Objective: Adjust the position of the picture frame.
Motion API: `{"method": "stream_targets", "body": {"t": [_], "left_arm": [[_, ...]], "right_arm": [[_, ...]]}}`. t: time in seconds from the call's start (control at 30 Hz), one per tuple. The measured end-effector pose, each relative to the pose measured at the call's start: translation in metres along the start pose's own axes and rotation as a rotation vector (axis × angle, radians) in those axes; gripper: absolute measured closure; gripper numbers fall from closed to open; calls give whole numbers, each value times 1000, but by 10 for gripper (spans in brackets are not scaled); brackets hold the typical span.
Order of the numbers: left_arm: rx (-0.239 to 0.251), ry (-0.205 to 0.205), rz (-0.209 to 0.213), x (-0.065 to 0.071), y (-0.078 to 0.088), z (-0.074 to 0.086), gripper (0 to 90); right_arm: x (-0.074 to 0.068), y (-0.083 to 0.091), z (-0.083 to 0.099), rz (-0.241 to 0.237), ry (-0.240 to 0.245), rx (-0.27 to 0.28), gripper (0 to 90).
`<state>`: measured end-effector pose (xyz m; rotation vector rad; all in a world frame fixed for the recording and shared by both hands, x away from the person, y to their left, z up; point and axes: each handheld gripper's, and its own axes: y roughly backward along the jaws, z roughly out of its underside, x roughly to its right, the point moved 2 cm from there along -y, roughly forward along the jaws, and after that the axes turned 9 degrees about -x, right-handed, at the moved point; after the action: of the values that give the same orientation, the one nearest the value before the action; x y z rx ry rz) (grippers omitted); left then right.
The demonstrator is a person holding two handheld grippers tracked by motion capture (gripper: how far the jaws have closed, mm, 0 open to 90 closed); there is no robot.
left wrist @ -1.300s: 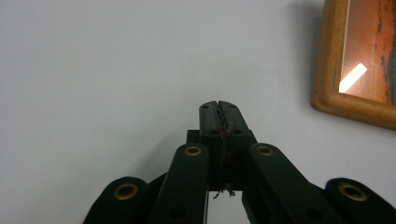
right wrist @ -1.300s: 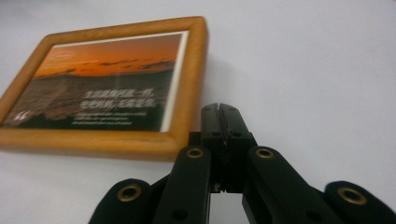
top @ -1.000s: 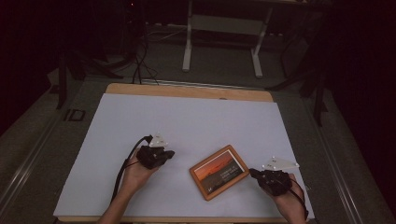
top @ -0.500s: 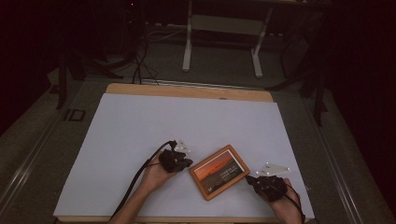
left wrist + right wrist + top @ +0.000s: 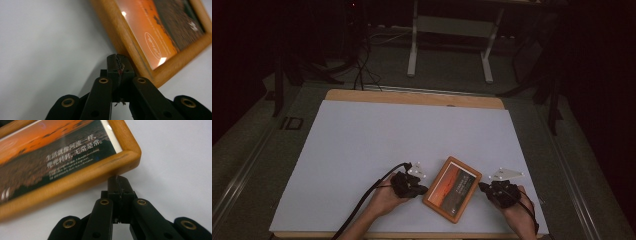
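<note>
Lying flat near the bench's front edge, the picture frame is flanked by both grippers, left and right, fingers together; nothing is lifted yet.

both forearms come in from below, low and level; left gripper and right gripper have jaws pressed together, tips pointing inward toward each other.

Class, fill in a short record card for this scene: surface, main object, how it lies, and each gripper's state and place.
surface: white table top on a wooden board
main object: wooden picture frame with an orange sunset print
how it lies: flat, face up, turned askew
left gripper: jaws shut, tip at the frame's left edge
right gripper: jaws shut, tip at the frame's right edge
held: nothing
</note>
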<state>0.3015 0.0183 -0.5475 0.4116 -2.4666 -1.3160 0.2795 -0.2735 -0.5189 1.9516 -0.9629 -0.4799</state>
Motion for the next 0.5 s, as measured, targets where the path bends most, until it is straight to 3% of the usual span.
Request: {"method": "stream_targets", "body": {"t": [0.1, 0.13, 0.17, 0.2, 0.23, 0.3, 0.37, 0.5], "left_arm": [[28, 38, -3, -5, 2, -3, 856], [48, 61, 0, -8, 4, -4, 829], [74, 91, 5, -12, 6, -6, 763], [89, 106, 11, -14, 8, -6, 763], [108, 122, 26, -16, 10, -7, 668], [148, 148, 67, -20, 13, -10, 623], [165, 156, 104, -22, 15, -12, 527], [162, 150, 149, -22, 11, -20, 438]], "right_arm": [[2, 1, 1, -18, -21, 6, 882], [2, 2, 1, -23, -25, 6, 834], [2, 4, 4, -50, -36, 1, 730], [2, 4, 4, -50, -36, 1, 730], [4, 5, 6, -71, -60, 7, 598], [5, 6, 8, -90, -73, 15, 564], [8, 7, 10, -151, -110, 35, 486], [8, 6, 6, -194, -133, 50, 320]]}}
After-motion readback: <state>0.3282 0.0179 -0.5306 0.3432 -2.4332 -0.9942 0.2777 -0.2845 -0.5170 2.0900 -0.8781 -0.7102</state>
